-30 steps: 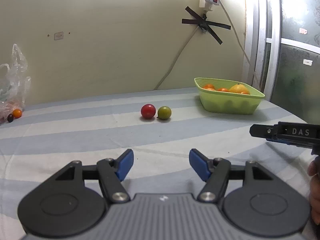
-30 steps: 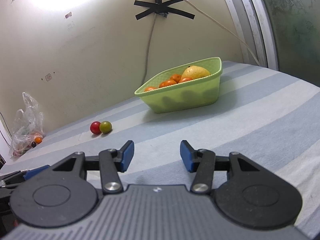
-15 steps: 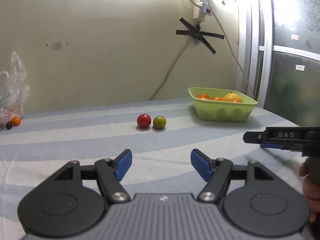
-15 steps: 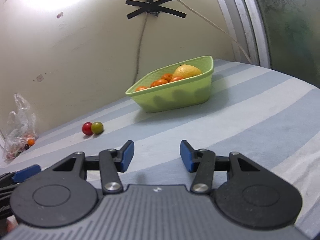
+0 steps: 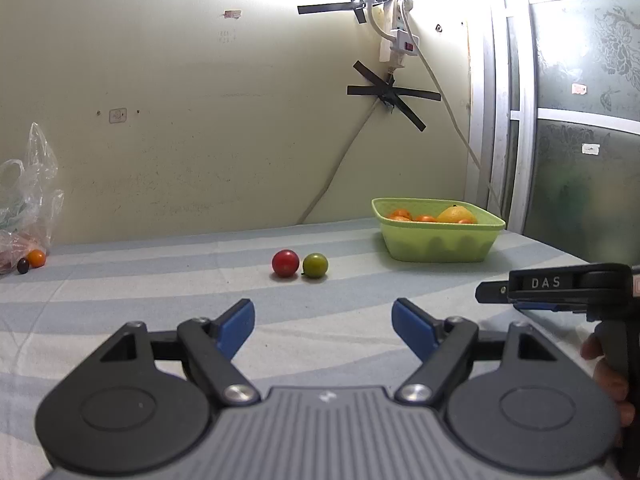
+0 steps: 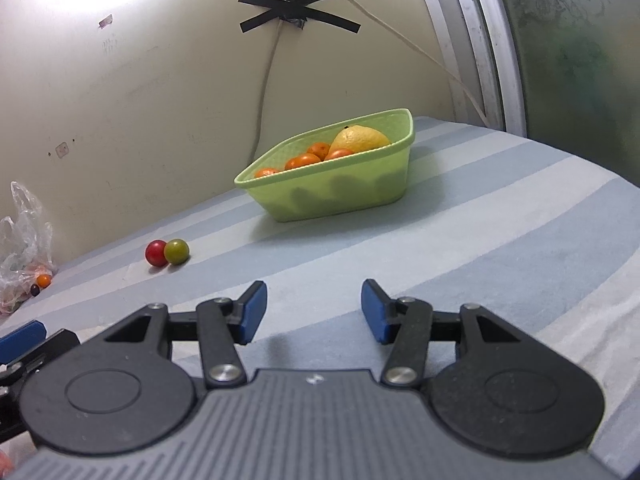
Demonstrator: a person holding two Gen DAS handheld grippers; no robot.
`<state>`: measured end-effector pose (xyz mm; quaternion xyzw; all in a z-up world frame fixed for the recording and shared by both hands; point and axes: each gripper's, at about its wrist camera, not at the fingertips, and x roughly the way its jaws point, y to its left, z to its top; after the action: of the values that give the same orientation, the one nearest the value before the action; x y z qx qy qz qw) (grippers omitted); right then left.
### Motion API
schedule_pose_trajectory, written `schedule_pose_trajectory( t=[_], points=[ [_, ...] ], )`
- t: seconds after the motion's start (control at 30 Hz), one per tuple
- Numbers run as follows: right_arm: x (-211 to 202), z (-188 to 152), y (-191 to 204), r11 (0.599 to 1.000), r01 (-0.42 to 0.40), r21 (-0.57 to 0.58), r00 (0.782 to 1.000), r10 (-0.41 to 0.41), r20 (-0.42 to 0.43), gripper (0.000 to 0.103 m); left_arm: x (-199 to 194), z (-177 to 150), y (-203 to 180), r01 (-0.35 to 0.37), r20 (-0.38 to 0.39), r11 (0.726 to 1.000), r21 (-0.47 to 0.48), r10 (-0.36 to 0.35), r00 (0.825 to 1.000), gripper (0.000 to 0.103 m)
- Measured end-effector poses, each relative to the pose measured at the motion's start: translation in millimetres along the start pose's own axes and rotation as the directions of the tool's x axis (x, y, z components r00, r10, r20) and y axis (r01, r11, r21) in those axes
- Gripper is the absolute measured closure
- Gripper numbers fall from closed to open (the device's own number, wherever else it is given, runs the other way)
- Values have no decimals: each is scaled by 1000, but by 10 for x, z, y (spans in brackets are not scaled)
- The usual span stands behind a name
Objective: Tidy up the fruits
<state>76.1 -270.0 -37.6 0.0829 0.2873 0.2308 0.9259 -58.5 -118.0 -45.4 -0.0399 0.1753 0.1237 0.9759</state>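
While level above cloth, left claw (image 5: 323, 322), right claw (image 6: 313, 309) gape empty.

Two tomatoes (image 5: 300, 264) left of basket (image 5: 436, 240)

Green basket (image 6: 340, 196) holds oranges (image 6: 306, 161), fingers (image 6: 251, 312) apart.

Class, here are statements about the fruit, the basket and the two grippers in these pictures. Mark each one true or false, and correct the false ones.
1. The red fruit and the green fruit lie side by side on the striped cloth. True.
2. The green basket is empty. False: it holds small orange fruits and a large yellow fruit.
3. The left gripper is shut on the red fruit. False: it is open and holds nothing.
4. The right gripper is open. True.
5. A plastic bag sits by the wall. True.
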Motion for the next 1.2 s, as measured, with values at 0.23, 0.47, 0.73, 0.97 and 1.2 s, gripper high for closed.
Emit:
schedule_pose_trajectory(
  t=[0.23,0.47,0.73,0.97,1.2],
  points=[
    [20,14,-29,999,-33,22,999,33,2,48,-38,-13,-11,-36,26,999,-11,36,999,23],
    [-32,7,-30,989,-145,8,989,145,6,47,-22,11,47,-90,37,994,-56,92,995,23],
    [-116,8,-87,975,-220,26,975,219,47,45,-34,12,70,-88,53,994,-59,91,994,21],
    [-125,8,-100,971,-236,30,971,234,58,41,-37,6,79,-84,56,994,-64,88,995,21],
    [-122,3,-101,970,-242,24,969,240,52,41,-38,3,81,-84,57,994,-65,87,995,21]
  ],
)
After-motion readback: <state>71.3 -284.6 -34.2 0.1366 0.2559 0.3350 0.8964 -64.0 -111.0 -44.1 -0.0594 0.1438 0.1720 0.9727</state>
